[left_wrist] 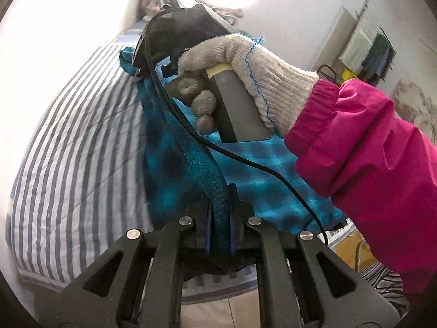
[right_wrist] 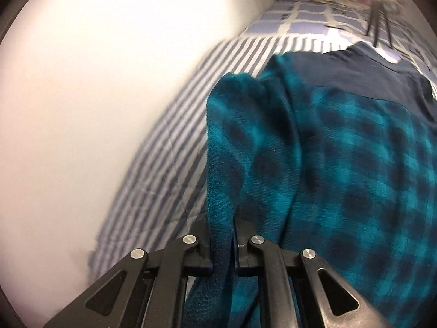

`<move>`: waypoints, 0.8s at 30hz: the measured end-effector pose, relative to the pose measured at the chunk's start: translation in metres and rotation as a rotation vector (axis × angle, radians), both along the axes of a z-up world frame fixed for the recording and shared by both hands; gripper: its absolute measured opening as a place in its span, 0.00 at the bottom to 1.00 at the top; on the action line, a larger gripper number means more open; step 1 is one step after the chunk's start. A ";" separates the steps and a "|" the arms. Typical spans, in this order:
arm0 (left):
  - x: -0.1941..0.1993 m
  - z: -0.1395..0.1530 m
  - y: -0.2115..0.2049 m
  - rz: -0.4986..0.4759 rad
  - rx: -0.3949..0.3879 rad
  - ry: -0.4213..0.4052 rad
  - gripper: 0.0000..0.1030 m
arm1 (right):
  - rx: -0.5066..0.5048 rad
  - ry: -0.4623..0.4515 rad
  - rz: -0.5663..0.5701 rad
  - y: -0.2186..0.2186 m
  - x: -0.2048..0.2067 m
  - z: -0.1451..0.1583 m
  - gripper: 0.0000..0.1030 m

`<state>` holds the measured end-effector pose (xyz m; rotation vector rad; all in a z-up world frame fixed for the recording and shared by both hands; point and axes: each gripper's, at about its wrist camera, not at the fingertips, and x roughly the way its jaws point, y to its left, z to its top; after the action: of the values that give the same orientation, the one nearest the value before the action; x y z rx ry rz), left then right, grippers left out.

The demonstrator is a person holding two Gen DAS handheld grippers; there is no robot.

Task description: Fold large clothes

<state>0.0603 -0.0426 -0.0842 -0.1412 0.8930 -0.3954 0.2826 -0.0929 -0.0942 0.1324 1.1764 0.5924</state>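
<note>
A teal and dark-blue checked fleece garment (left_wrist: pixel 262 175) lies spread on a bed with a blue-and-white striped cover (left_wrist: pixel 82 136). My left gripper (left_wrist: pixel 220 207) is shut on a raised fold of the fleece that runs up between its fingers. In the same view a gloved hand (left_wrist: pixel 245 73) in a pink sleeve holds the other gripper's grey handle above the garment. In the right wrist view my right gripper (right_wrist: pixel 222 235) is shut on a thick edge of the fleece garment (right_wrist: pixel 341 164), which bunches up ahead of the fingers. A plain navy panel (right_wrist: pixel 355 71) shows at the garment's far end.
A white wall (right_wrist: pixel 95 95) runs along the bed's left side. A floral pillow (left_wrist: pixel 153 2) and a checked sheet (right_wrist: pixel 308 19) lie at the far end. A black cable (left_wrist: pixel 218 150) hangs across the fleece. Shelves and a dark screen (left_wrist: pixel 377 52) stand at the right.
</note>
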 end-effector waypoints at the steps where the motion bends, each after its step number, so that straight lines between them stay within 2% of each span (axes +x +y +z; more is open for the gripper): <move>1: 0.000 0.003 -0.009 -0.014 0.011 -0.009 0.07 | 0.028 -0.006 -0.014 -0.010 -0.001 0.003 0.07; 5: 0.000 0.005 -0.042 -0.072 0.058 -0.036 0.07 | 0.152 -0.021 -0.101 -0.074 -0.004 0.008 0.07; 8: 0.001 -0.001 -0.060 -0.107 0.079 -0.027 0.07 | 0.216 -0.009 -0.180 -0.117 -0.005 -0.005 0.07; 10: 0.001 -0.009 -0.074 -0.139 0.113 -0.018 0.07 | 0.246 0.018 -0.255 -0.150 -0.010 -0.021 0.07; 14: 0.002 -0.027 -0.089 -0.176 0.176 -0.003 0.07 | 0.272 0.087 -0.335 -0.181 -0.012 -0.056 0.07; 19: -0.002 -0.041 -0.095 -0.191 0.235 0.002 0.07 | 0.279 0.143 -0.357 -0.185 -0.013 -0.089 0.07; 24: -0.001 -0.043 -0.087 -0.179 0.198 0.030 0.08 | 0.217 0.125 -0.325 -0.172 -0.013 -0.091 0.07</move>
<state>0.0596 -0.1292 -0.1268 0.1158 0.9728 -0.4697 0.2692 -0.2654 -0.1848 0.5421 1.1779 0.4259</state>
